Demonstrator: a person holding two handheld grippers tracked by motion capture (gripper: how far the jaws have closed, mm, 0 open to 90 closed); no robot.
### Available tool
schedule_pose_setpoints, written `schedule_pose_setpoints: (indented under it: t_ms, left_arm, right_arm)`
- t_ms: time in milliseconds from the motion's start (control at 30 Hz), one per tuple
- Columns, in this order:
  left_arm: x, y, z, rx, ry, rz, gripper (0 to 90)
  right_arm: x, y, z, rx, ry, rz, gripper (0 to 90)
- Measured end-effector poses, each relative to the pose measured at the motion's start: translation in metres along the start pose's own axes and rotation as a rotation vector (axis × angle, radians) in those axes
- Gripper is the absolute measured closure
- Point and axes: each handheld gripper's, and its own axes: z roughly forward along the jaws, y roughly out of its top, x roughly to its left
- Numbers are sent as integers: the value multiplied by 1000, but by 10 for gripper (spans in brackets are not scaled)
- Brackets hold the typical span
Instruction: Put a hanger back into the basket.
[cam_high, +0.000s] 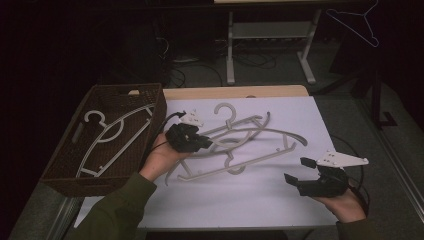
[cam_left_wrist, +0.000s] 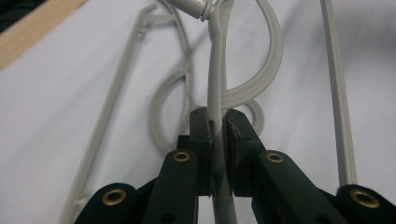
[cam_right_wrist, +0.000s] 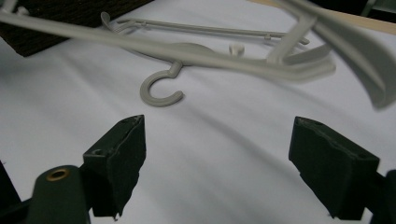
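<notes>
Gripper (cam_left_wrist: 218, 135): two black jaws pinch a grey hanger bar.
Hanger (cam_left_wrist: 215, 79): thin, grey, runs up between them.
Table (cam_left_wrist: 56, 121): white, more hangers (cam_left_wrist: 116, 88) lying flat.

A white-covered table (cam_high: 260, 200) carries grey hangers (cam_high: 260, 150) and a seemingly wicker basket (cam_high: 65, 175).

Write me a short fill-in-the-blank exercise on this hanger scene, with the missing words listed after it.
1. The left tool is shut on a grey ____.
2. The right tool has its jaws ____.
3. One white hanger lies inside the brown ____.
4. The pile of hangers rests on a ____ cloth.

Missing words: hanger; open; basket; white
</notes>
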Motion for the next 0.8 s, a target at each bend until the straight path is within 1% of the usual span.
schedule_pose_setpoints:
  t_ms: [33, 67, 100, 133, 200, 267, 300, 333, 400, 433, 467, 500, 567, 600, 633, 667, 700, 733, 767, 800]
  left_arm:
    - [2, 1, -4, -7, 6, -7, 822]
    - [4, 3, -9, -2, 11, -4, 822]
    - [7, 4, -13, -6, 18, -3, 822]
    - [8, 5, -17, -10, 26, -13, 822]
    - [13, 6, -26, -15, 38, -19, 822]
    - [16, 7, -35, -15, 57, -24, 822]
    - [16, 7, -35, -15, 57, -24, 822]
    - [22, 7, -45, -13, 75, -30, 822]
    - [27, 6, -54, -26, 95, -41, 822]
    - [27, 6, -54, -26, 95, -41, 822]
    - [30, 5, -59, -33, 100, -51, 822]
    - [33, 4, -64, -36, 109, -52, 822]
    - [39, 1, -73, -49, 125, -66, 822]
    - [46, -2, -83, -58, 142, -81, 822]
    - [46, -2, -83, -58, 142, -81, 822]
    - [52, -6, -92, -59, 162, -91, 822]
    - [55, -9, -97, -61, 173, -95, 822]
    - [55, -9, -97, -61, 173, -95, 822]
    - [61, -13, -107, -65, 196, -104, 822]
    - [61, -13, -107, -65, 196, -104, 822]
  right_arm:
    - [-1, 0, 1, -1, 0, -3, 177]
    - [-1, 0, 3, -1, -2, 5, 177]
    - [-2, 0, 4, -10, -6, 1, 177]
    - [-2, -1, 6, -11, -7, 10, 176]
    - [-3, -1, 11, -4, -8, 12, 173]
    - [-3, -2, 15, -6, -12, 6, 167]
    - [-3, -2, 15, -6, -12, 6, 167]
    - [-4, -2, 18, -6, -16, 10, 166]
    - [-6, -3, 21, -6, -19, 23, 161]
    - [-7, -4, 23, -6, -20, 25, 156]
    - [-7, -4, 24, -2, -20, 32, 150]
    - [-7, -4, 24, -2, -20, 32, 150]
    - [-9, -3, 27, -11, -33, 32, 141]
    - [-10, -2, 28, -10, -33, 35, 135]
    - [-10, -2, 28, -13, -35, 33, 128]
    - [-11, -2, 29, -16, -39, 31, 120]
    - [-10, -1, 30, -17, -42, 32, 108]
    - [-10, -1, 30, -17, -42, 32, 108]
    - [-11, 0, 32, -18, -45, 32, 74]
    - [-10, 0, 33, -16, -46, 32, 63]
